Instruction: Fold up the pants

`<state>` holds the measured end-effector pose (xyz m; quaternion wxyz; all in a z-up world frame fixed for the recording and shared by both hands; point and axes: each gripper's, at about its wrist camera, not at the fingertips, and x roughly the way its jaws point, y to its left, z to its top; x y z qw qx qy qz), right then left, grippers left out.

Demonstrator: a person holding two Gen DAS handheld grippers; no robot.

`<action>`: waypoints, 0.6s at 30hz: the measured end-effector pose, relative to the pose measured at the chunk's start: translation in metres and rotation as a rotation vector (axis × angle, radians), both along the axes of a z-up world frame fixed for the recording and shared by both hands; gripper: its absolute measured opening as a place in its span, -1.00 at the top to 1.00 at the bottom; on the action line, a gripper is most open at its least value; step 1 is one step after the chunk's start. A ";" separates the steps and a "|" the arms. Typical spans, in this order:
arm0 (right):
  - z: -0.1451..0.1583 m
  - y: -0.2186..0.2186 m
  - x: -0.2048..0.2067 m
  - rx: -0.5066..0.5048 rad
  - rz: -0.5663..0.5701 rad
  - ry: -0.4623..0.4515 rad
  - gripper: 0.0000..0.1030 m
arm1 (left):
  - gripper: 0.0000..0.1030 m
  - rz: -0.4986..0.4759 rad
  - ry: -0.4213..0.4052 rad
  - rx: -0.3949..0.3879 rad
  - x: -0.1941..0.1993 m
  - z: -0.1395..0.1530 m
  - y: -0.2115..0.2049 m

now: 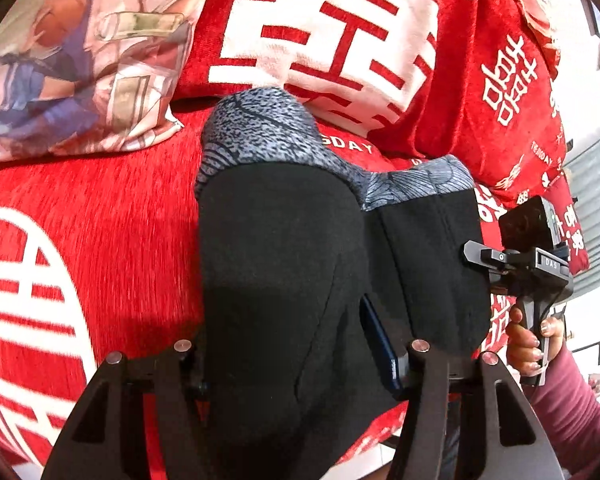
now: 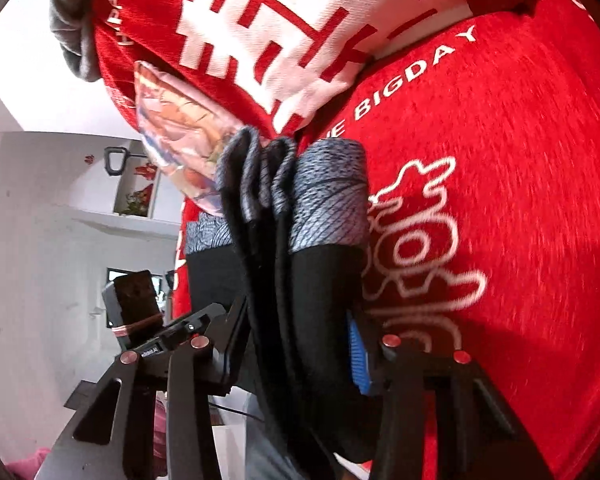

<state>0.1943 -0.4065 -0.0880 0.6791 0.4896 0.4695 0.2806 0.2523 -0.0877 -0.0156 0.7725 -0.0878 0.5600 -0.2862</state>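
The black pants (image 1: 284,264) with a grey patterned waistband (image 1: 260,124) hang folded between both grippers above the red sofa cover (image 1: 112,208). My left gripper (image 1: 296,360) is shut on the black cloth, which fills the space between its fingers. The right gripper (image 1: 528,264) shows at the right edge of the left wrist view, held by a hand. In the right wrist view the pants (image 2: 308,312) hang in bunched layers, waistband (image 2: 328,192) on top, and my right gripper (image 2: 300,360) is shut on them. The left gripper (image 2: 168,336) appears at the lower left.
A red cushion (image 1: 324,40) with white characters leans on the sofa back. A pastel printed pillow (image 1: 80,60) lies at the left. A white wall (image 2: 40,220) and shelf are beyond the sofa's end.
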 end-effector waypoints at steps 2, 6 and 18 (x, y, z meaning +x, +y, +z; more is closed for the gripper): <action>0.002 0.000 -0.010 0.008 0.000 -0.004 0.09 | -0.18 0.003 -0.007 -0.004 -0.008 0.001 0.004; -0.003 0.002 -0.027 -0.059 0.010 0.013 0.09 | -0.18 0.041 -0.039 0.072 -0.019 -0.013 0.008; -0.006 -0.009 -0.039 -0.484 -0.105 0.049 -0.20 | -0.68 0.280 -0.198 0.262 -0.019 -0.012 0.043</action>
